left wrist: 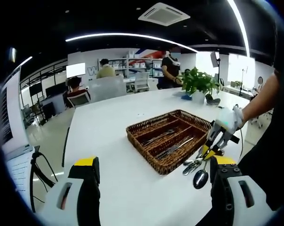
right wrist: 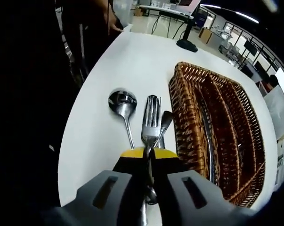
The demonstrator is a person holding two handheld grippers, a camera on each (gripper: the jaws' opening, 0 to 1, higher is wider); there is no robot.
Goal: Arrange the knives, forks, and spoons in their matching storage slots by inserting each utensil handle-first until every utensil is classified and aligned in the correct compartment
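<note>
A brown wicker tray [left wrist: 146, 140] with long slots sits on the white table, and several utensils lie in its slots [left wrist: 172, 147]. Beside its near corner lies a small pile of loose utensils [left wrist: 192, 165], including a spoon [left wrist: 200, 178]. In the left gripper view, my left gripper [left wrist: 155, 162] stands wide open over bare table with nothing between its fingers. A gloved hand holds my right gripper [left wrist: 213, 143] down at the pile. In the right gripper view, my right gripper [right wrist: 149, 153] is shut on the handle of a fork [right wrist: 151, 120]. A spoon [right wrist: 123, 104] lies to its left and a thinner utensil [right wrist: 165, 121] to its right, next to the tray's rim [right wrist: 175, 103].
A potted plant [left wrist: 198, 84] stands at the table's far end, with people and chairs [left wrist: 106, 87] behind it. A lamp base [right wrist: 186, 44] stands on the table beyond the tray. The table's edge [right wrist: 78, 113] runs close to the left of the spoon.
</note>
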